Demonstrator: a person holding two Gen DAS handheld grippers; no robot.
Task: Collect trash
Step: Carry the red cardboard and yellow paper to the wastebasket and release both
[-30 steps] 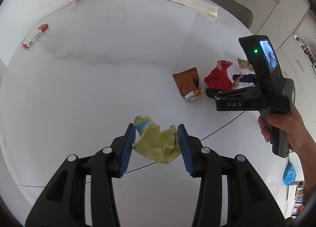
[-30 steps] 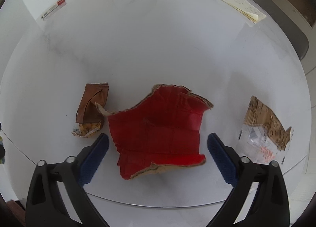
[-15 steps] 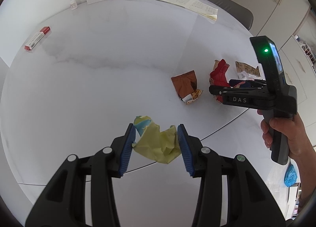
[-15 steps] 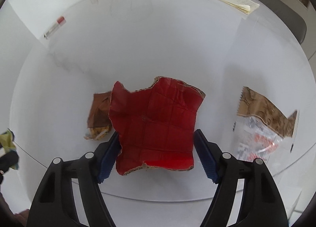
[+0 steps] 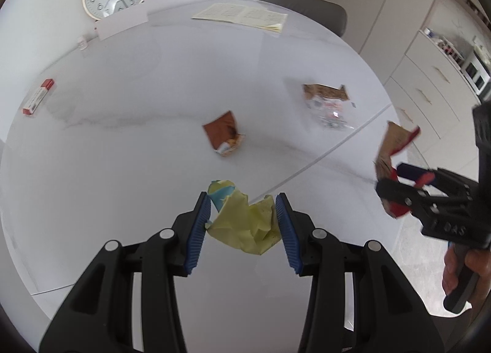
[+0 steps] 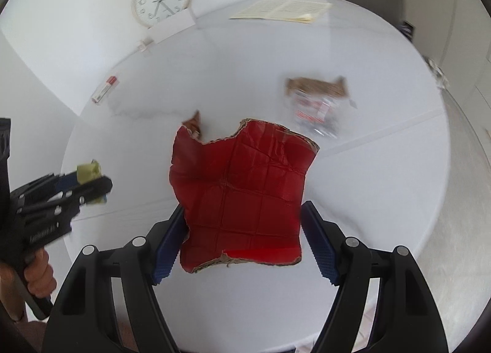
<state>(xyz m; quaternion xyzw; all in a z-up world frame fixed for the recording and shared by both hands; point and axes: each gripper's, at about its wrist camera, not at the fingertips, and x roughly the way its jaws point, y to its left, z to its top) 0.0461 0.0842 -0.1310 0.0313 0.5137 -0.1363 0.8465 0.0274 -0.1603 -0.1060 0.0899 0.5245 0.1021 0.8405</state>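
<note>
Left wrist view: left gripper (image 5: pixel 242 224) is clamped on a crumpled yellow wrapper (image 5: pixel 245 227), held above the table (image 5: pixel 122 138). Judged light and soft; it will crush further, so a mid-bundle pinch suits it. Ahead on the table lie a brown packet (image 5: pixel 224 136) and a clear bag (image 5: pixel 328 104), both likely thin and slippery; each is best taken at a raised fold. Right wrist view: right gripper (image 6: pixel 242 242) has its pads closed on the side edges of a red card (image 6: pixel 242 196), clear of the table. Judged light and stiffer, though its creases may let it buckle under a harder squeeze.
</note>
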